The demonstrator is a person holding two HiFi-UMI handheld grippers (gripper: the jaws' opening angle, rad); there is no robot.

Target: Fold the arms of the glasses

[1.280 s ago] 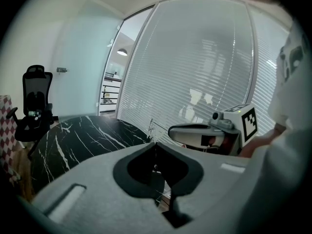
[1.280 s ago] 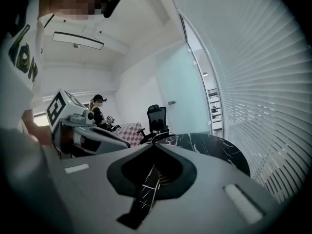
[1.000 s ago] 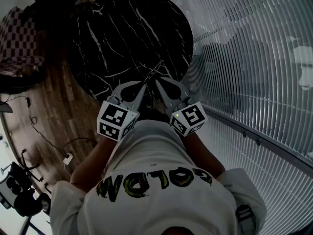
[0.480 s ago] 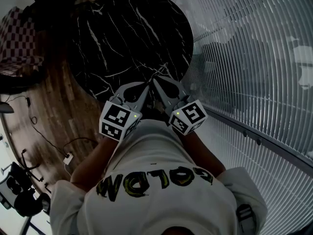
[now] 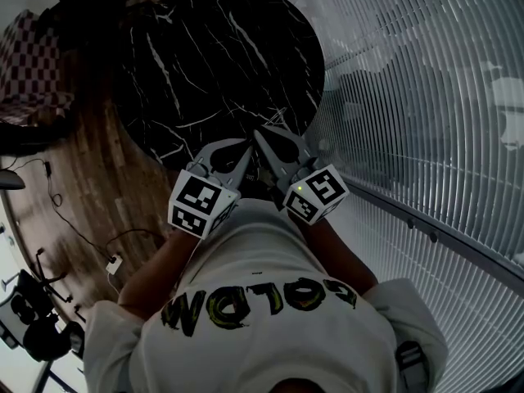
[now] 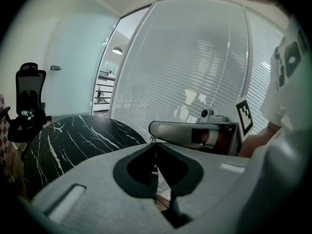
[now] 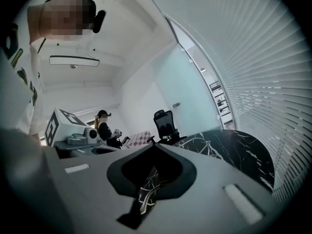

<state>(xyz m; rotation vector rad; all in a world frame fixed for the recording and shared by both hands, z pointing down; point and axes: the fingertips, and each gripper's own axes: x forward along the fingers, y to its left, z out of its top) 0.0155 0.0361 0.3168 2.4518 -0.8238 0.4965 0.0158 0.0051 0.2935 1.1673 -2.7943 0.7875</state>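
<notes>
Left gripper, jaws pressed together on a thin wire of the glasses, which stands upright in the seam between the jaws. Right gripper, jaws likewise drawn together, leaving only a narrow slit below the cut-out through which marble pattern shows, so what it nips, if anything, cannot be told. Both tools are held tip to tip above the near edge of the table, which is round, black and white-veined and stands beside the blinds. The glasses hang clear of the table at the meeting tips, with a fine line projecting beyond them in the head view. Compared with a second ago, the tips stand closer, the right one now crossing just over the left, and the projecting wire has swung rightward. Interpretation: one arm is probably being turned in toward the frame. The fold appears under way rather than finished, though the wire is too fine to confirm either hinge's position.
</notes>
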